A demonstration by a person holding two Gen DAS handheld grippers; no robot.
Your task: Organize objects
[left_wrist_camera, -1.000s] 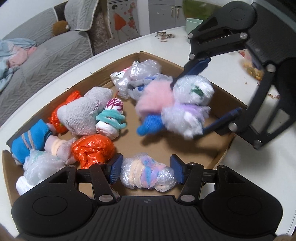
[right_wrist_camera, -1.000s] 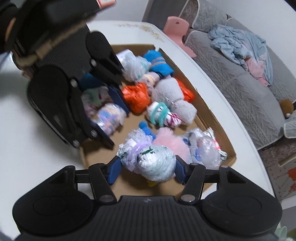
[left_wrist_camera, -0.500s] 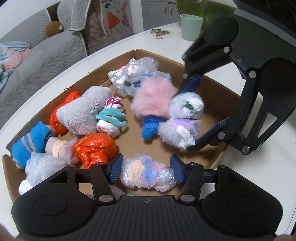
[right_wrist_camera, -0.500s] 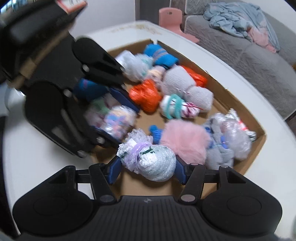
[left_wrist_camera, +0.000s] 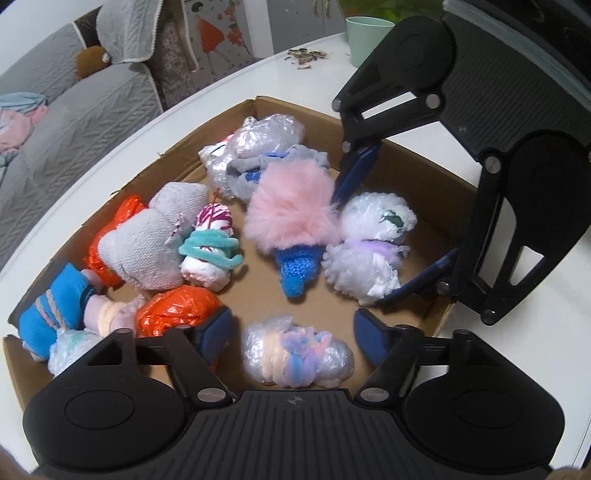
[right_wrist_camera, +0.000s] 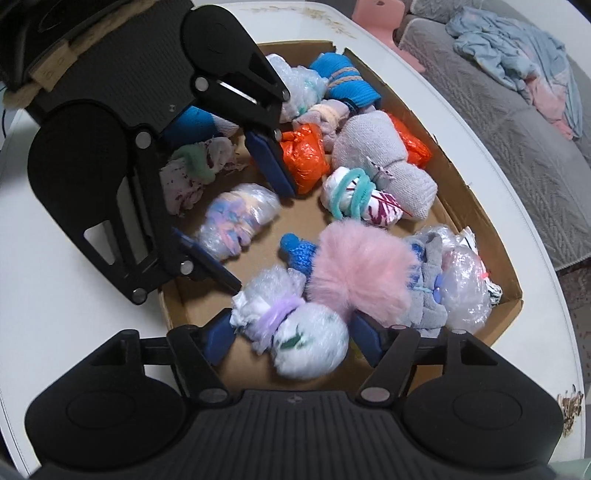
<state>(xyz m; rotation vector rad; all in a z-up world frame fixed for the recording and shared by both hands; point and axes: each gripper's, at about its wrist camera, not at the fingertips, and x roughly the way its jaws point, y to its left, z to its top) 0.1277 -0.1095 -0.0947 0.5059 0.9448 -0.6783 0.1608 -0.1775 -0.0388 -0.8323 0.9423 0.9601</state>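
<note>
Left tool (left_wrist_camera: 291,328): jaws opening, pads clear of the pastel plastic-wrapped bundle (left_wrist_camera: 297,356) lying between them on the cardboard box (left_wrist_camera: 436,173) floor. Right tool (right_wrist_camera: 291,334): jaws opening around the white bundle with purple band (right_wrist_camera: 295,332), also resting in the box.

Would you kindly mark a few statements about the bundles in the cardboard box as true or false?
1. The pastel bundle lies between the left hand-held gripper fingers, whose jaws are opening. True.
2. The fluffy pink bundle sits outside the cardboard box. False: it lies inside.
3. A green cup stands on the white table beyond the box. True.
4. The bundle between the right hand-held gripper fingers has an orange wrap. False: the white bundle has a purple band.
</note>
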